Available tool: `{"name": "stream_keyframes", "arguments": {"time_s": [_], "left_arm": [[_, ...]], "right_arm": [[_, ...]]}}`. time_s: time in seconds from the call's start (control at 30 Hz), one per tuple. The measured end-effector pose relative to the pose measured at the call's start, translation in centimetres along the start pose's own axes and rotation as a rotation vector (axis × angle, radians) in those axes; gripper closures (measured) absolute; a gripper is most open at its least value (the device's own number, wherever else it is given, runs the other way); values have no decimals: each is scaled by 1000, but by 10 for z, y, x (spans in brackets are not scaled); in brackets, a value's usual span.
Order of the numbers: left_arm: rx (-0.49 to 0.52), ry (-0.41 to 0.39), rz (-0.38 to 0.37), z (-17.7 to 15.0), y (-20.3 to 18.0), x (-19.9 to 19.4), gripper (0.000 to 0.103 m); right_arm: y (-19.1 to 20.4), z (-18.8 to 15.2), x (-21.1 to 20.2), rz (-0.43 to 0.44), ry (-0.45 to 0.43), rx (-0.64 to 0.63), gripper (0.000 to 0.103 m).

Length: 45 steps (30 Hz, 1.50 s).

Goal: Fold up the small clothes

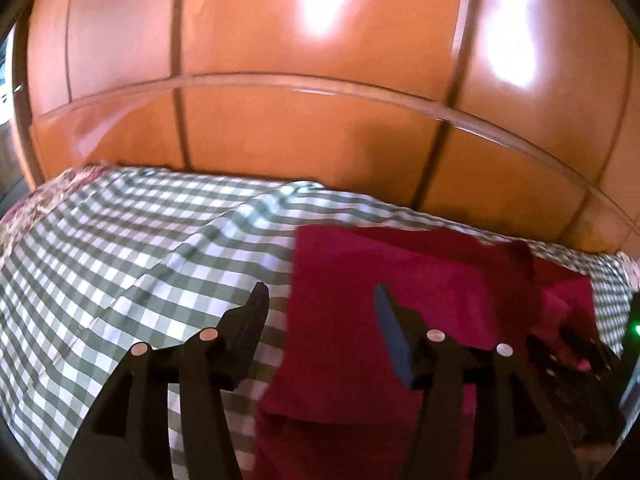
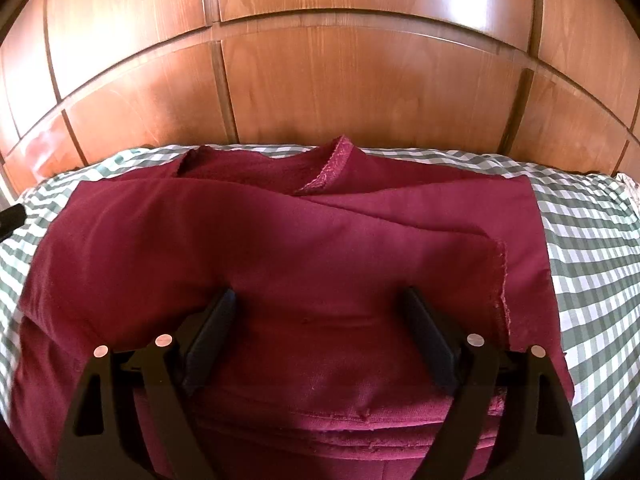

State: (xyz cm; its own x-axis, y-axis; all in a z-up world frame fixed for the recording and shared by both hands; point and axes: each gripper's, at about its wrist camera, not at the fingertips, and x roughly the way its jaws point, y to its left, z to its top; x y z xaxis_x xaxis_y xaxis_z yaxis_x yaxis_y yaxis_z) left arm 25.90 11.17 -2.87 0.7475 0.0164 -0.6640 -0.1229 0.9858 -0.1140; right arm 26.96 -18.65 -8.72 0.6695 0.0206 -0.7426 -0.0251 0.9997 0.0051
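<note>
A green-and-white checked sheet point(image 2: 592, 240) covers the bed, with a brown wooden wall point(image 2: 320, 80) (shiny) behind. One dark red cloth point(image 2: 280, 240) lies folded on the sheet. Two grippers, left gripper point(image 1: 320, 300) and right gripper point(image 2: 320, 300), both have fingers spread wide, holding nothing.

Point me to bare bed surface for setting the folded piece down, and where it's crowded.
Free: checked sheet left of the maroon garment, out to the floral cover; a narrower checked strip on its right. Crowded: the middle, where both open grippers, left gripper and right gripper, hang over the cloth.
</note>
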Motion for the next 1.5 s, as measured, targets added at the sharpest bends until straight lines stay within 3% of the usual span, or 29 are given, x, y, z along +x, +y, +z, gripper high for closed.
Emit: {"name": "stream_keyframes", "arguments": {"time_s": [0.3, 0.47, 0.6, 0.77, 0.83, 0.97, 1.13, 1.37, 1.5], "left_arm": [[64, 11, -25, -5, -22, 8, 48], [63, 52, -14, -12, -21, 30, 48], [44, 132, -5, -28, -10, 65, 46], [29, 124, -12, -32, -8, 66, 46], [10, 131, -11, -31, -4, 57, 46], [-36, 129, -20, -34, 13, 26, 37], [-66, 160, -73, -68, 45, -21, 37], [-64, 230, -147, -137, 72, -76, 38], [-44, 274, -168, -175, 78, -104, 47]], "right_arm": [[0, -1, -1, 5, -1, 2, 17], [-1, 0, -1, 10, -1, 9, 15], [0, 1, 1, 11, 1, 10, 14], [1, 1, 1, 12, 3, 15, 13], [1, 1, 1, 9, 3, 15, 13], [-3, 4, -11, 48, 18, 36, 8], [-26, -10, -49, 69, 23, 104, 8], [-83, -74, -111, -20, 66, 167, 8], [-105, -123, -146, 23, 150, 208, 11]]}}
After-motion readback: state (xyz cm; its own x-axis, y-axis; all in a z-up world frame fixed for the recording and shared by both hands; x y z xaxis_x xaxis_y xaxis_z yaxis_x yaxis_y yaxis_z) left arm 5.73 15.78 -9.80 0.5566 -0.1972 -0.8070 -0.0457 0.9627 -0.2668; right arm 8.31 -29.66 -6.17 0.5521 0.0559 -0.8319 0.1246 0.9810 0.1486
